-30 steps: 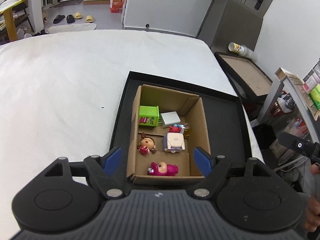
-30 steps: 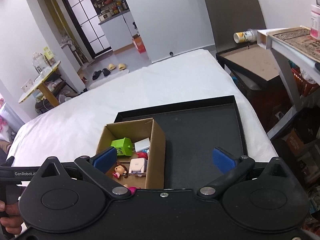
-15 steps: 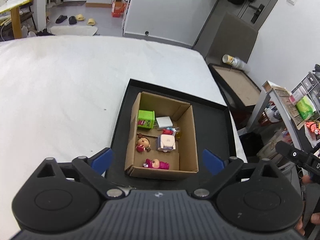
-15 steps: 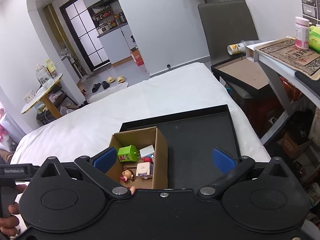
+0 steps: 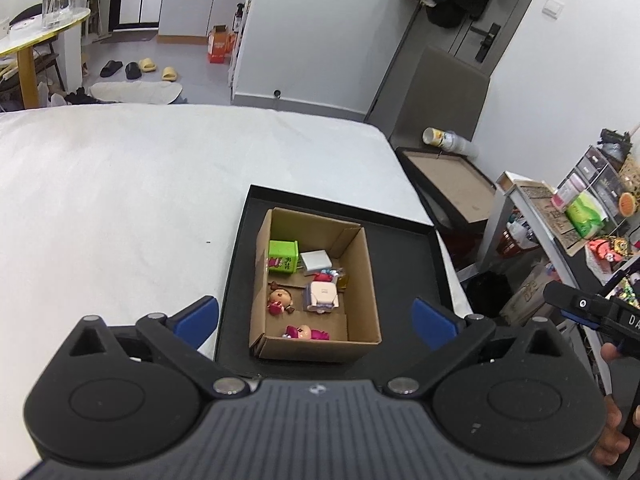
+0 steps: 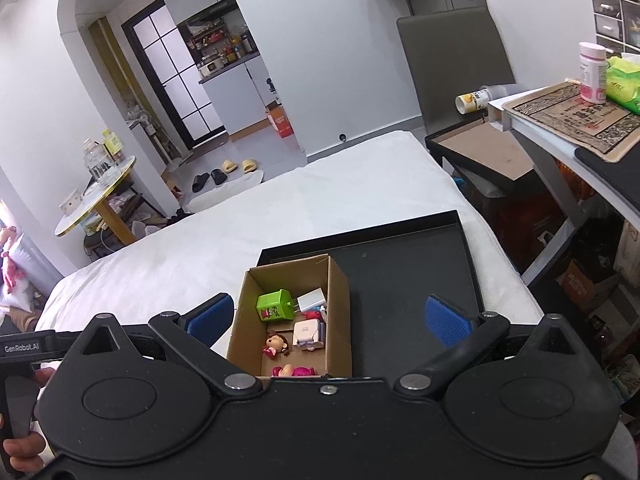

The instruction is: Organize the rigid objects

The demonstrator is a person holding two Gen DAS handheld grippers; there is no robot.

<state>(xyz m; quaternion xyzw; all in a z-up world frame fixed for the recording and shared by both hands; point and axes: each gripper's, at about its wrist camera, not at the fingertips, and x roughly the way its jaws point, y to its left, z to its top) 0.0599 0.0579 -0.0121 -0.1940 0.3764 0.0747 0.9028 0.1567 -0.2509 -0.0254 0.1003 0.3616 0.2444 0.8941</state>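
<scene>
Left gripper (image 5: 315,322) held high above the table, jaws spread wide, nothing between the blue pads (image 5: 197,320). Right gripper (image 6: 330,318) likewise raised, jaws wide apart and empty, blue pads (image 6: 444,320) framing the scene below.

Directly beneath both, an open cardboard box (image 5: 360,280) sitting on the left part of a black tray (image 5: 404,256), near the tray's left rim. Inside the box, 6 small things or so, all lying on the bottom: a green cube (image 5: 283,255) at the far left corner, a white charger (image 5: 315,260) just beside it on the right, a white and purple toy (image 5: 321,297) near the middle, a small red piece (image 5: 324,277) between charger and toy, a brown-haired doll (image 5: 280,301) to the left of the toy, and a pink figure (image 5: 306,333) lying flat at the near wall.

Right half of the tray bare and dark. Tray resting on a white cloth (image 5: 120,200) covering the table, close to its right edge.

Beyond the table, a grey chair (image 6: 456,60) and a shelf (image 6: 560,120) with a pill bottle (image 6: 592,72).
</scene>
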